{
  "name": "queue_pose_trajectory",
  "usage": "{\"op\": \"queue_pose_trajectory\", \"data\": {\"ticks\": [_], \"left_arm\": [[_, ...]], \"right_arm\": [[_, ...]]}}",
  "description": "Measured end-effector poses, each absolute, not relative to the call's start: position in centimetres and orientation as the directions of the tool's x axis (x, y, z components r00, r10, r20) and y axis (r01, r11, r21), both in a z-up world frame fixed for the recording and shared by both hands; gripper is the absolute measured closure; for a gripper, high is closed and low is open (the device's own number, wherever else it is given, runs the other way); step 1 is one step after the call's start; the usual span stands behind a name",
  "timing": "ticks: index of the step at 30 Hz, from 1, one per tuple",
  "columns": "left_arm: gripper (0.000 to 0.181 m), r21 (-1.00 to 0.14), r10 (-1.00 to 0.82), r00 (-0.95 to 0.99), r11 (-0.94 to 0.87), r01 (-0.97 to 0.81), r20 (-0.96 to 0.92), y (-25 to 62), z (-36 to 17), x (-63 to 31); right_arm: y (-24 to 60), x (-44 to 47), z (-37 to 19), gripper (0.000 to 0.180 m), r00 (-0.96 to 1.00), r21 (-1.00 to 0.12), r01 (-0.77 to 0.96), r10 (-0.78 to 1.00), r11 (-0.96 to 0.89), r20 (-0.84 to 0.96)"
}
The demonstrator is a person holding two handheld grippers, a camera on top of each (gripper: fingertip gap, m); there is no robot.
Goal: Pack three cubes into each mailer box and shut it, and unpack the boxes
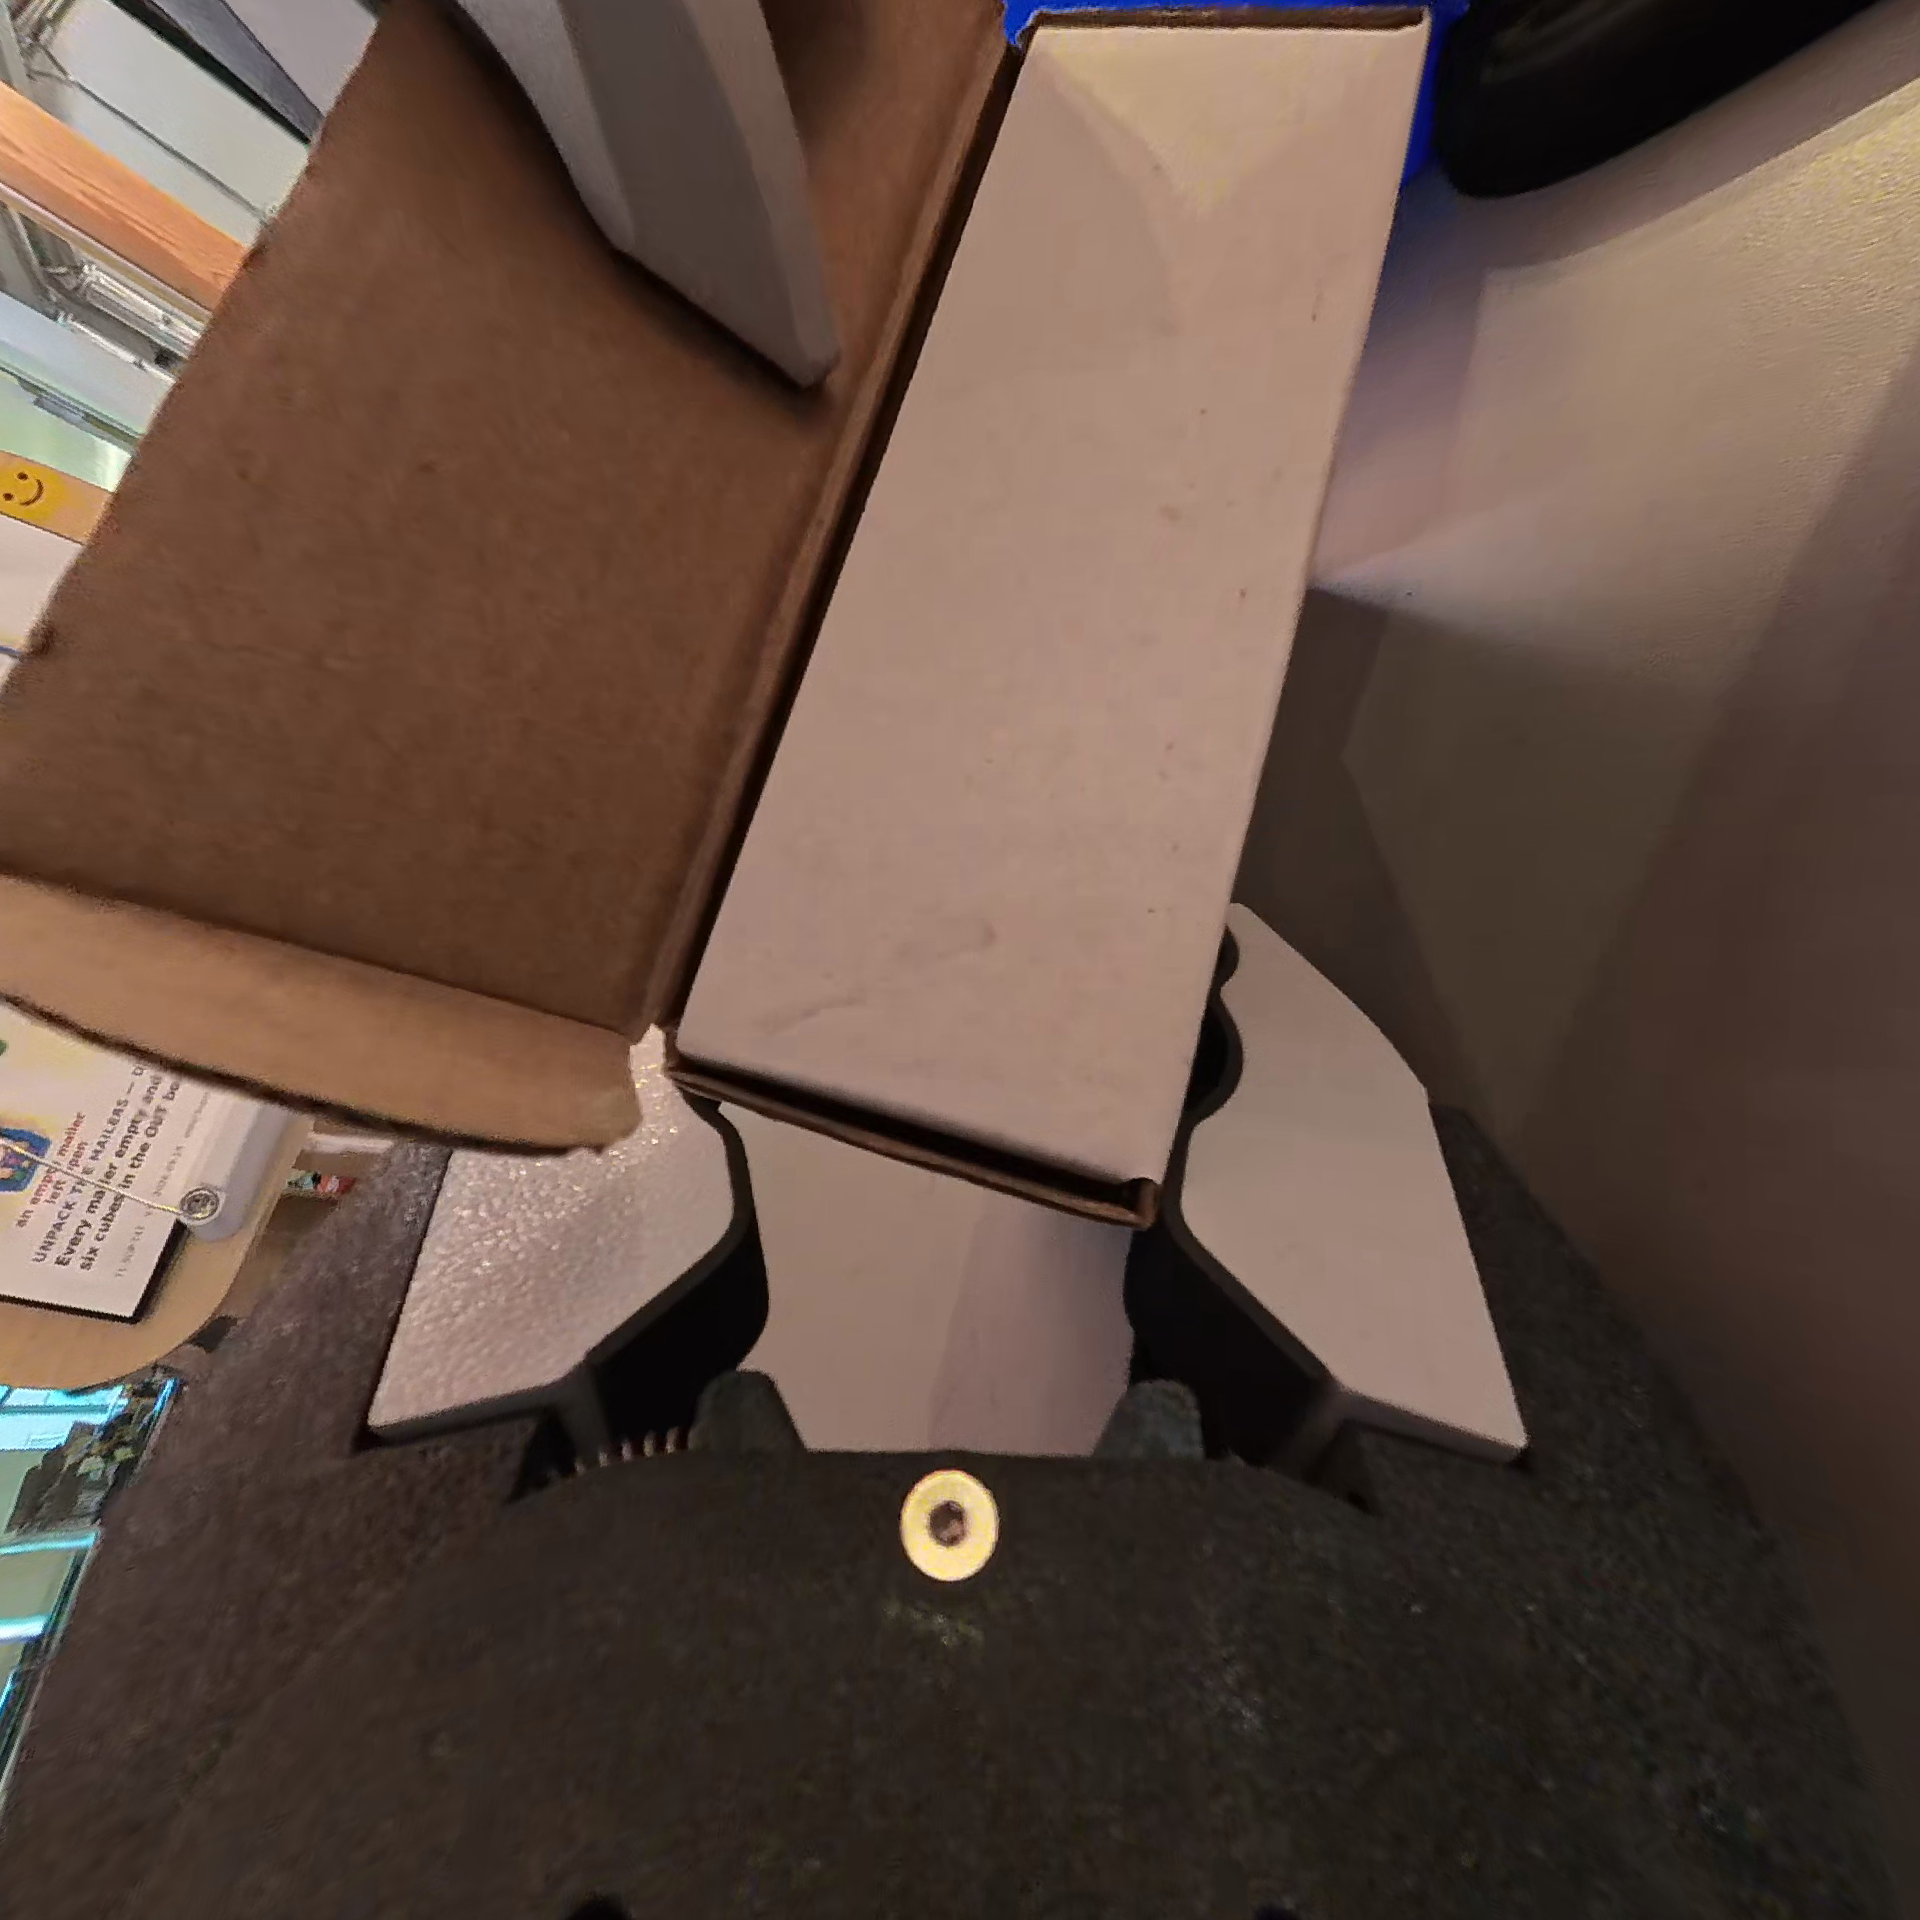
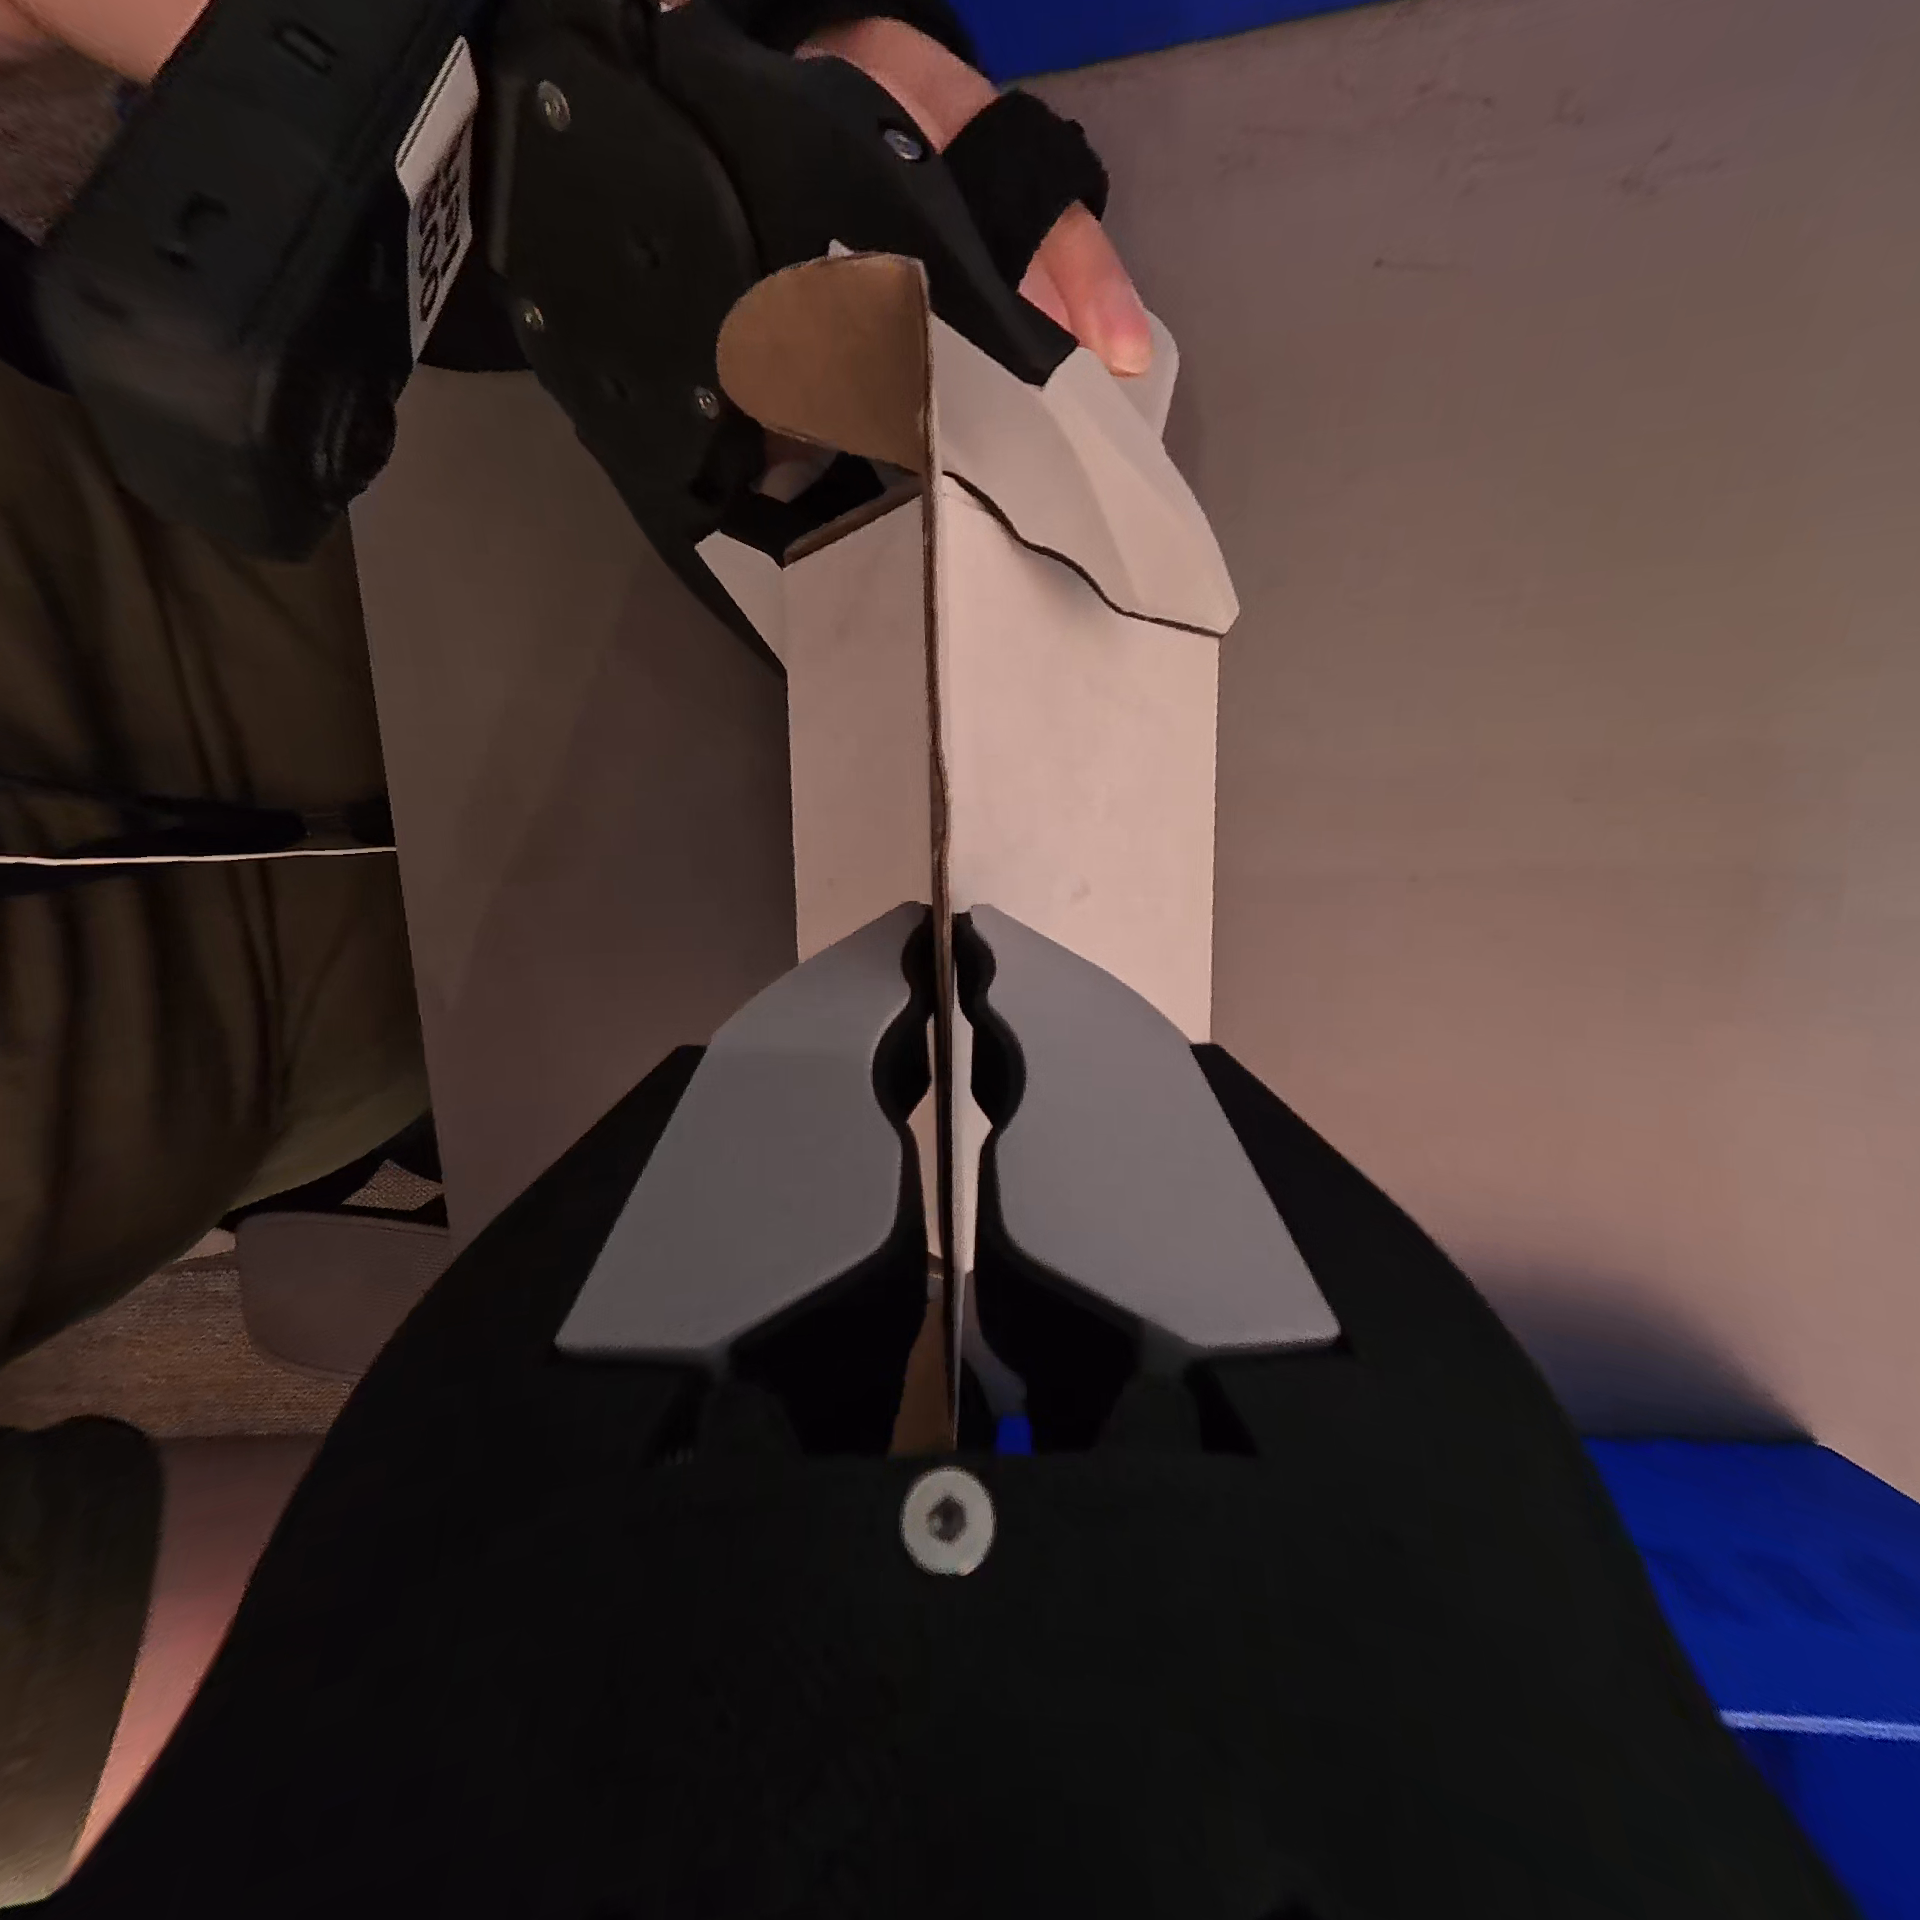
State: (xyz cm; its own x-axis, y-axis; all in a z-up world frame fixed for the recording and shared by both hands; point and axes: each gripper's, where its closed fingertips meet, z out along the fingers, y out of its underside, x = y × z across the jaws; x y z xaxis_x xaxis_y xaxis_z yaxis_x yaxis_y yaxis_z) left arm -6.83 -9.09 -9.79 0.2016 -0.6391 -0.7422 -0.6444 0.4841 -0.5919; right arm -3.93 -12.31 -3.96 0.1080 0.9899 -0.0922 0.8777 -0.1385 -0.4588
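A white mailer box [image 1: 1039, 623] with a brown inside is held up between both grippers. My left gripper [image 1: 956, 1039] is shut across the box's narrow body, one finger [image 1: 561, 1278] on each side. The open lid's brown inner face [image 1: 416, 623] swings out to the left. My right gripper [image 2: 943, 925] is shut on the thin edge of the lid flap [image 2: 831, 353], seen edge-on. A right finger [image 1: 717, 187] shows against the lid in the left wrist view. A left finger [image 2: 1122, 488] lies on the box's side [image 2: 1081, 779]. No cubes are visible; the box's inside is hidden.
A person's gloved hand [image 2: 1039, 187] holds the left gripper, with the person's dark clothing [image 2: 156, 727] at left. A grey wall [image 1: 1662, 727] is close behind the box. A blue surface [image 2: 1766, 1558] lies at lower right. A printed card [image 1: 94, 1195] sits on a wooden table at left. Left tips to right tips: about 8 centimeters.
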Motion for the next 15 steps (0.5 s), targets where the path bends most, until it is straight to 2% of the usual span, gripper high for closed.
{"op": "queue_pose_trajectory", "data": {"ticks": [7,10,15], "left_arm": [[0.088,-0.624,-0.632,0.301,0.381,-0.682,-0.714,-8.4,-9.3,-7.7],[0.081,-0.665,-0.621,0.357,0.375,-0.646,-0.698,-8.8,-7.6,-8.6],[0.082,-0.7,-0.542,0.462,0.407,-0.587,-0.702,-9.7,-3.9,-11.0]], "right_arm": [[-11.5,-3.9,-3.9,0.177,0.15,-0.463,0.869,0.985,-0.172,-0.085],[-10.7,-3.5,-3.7,0.177,0.17,-0.466,0.869,0.985,-0.17,-0.041],[-8.6,-2.5,-3.7,0.177,0.233,-0.456,0.87,0.971,-0.185,0.05]]}}
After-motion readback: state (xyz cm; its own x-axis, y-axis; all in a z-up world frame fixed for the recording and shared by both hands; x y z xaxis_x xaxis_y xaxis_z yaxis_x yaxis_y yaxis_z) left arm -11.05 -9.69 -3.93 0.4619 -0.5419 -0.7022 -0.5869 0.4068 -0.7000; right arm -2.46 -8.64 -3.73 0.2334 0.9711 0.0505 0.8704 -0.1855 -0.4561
